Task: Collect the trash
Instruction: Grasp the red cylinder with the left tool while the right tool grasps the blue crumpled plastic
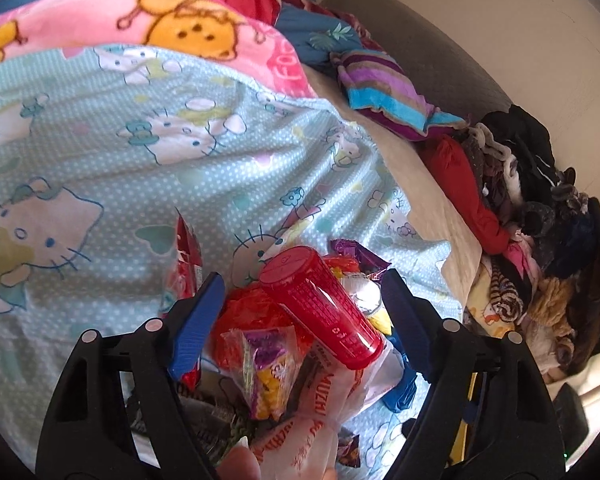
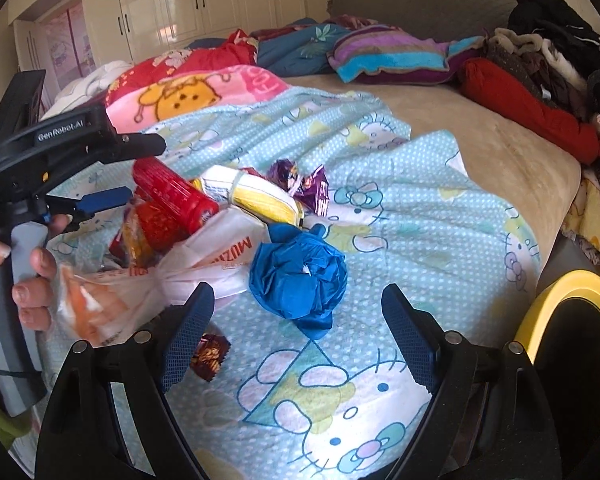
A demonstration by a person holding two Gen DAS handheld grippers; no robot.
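Observation:
A heap of trash lies on the Hello Kitty sheet (image 2: 420, 216): a red tube (image 1: 320, 308), also in the right wrist view (image 2: 172, 192), a white printed plastic bag (image 2: 204, 264), red wrappers (image 1: 252, 312), a yellow-white pack (image 2: 256, 196), purple wrappers (image 2: 312, 188), a crumpled blue bag (image 2: 300, 276) and a small brown wrapper (image 2: 210, 356). My left gripper (image 1: 304, 292) is open, its jaws on either side of the red tube and wrappers. My right gripper (image 2: 298, 308) is open and empty just before the blue bag.
Blankets and pillows (image 2: 388, 56) pile at the bed's far side. Clothes (image 2: 540, 64) heap along the right edge. A yellow-rimmed black bin (image 2: 572, 344) stands at the bed's right side. White wardrobes (image 2: 188, 4) line the back wall.

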